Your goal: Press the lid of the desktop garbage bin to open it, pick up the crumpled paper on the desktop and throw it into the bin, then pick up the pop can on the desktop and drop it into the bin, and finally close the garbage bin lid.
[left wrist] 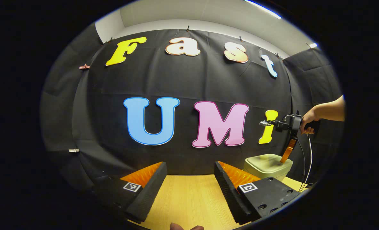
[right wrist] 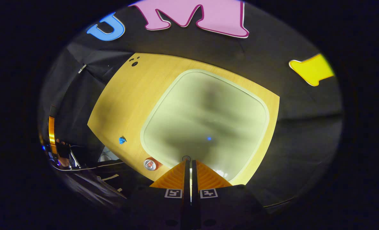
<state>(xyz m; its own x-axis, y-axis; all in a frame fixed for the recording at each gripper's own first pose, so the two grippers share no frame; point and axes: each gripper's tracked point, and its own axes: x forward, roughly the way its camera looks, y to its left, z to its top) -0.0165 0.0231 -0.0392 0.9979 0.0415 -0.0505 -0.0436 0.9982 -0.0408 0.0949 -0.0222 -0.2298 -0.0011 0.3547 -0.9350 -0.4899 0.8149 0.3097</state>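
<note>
The pale green garbage bin (left wrist: 267,165) stands on the wooden table (left wrist: 189,198) at the right, lid down. A hand holds my right gripper (left wrist: 285,158) pointing down, its tips on the lid. From above, the bin lid (right wrist: 205,121) is closed, and my right gripper (right wrist: 189,161) is shut with its tips at the lid's near edge by a small round button. A small blue crumpled paper (right wrist: 122,140) lies on the table left of the bin. The pop can (right wrist: 150,164) stands upright beside the bin's near corner. My left gripper (left wrist: 189,172) hovers open over the table, holding nothing.
The table (right wrist: 125,95) has edges close behind and to the right of the bin, with black cloth beyond. Small dark holes (right wrist: 134,62) mark its far corner. Cables (left wrist: 306,166) hang from the right gripper beside the bin.
</note>
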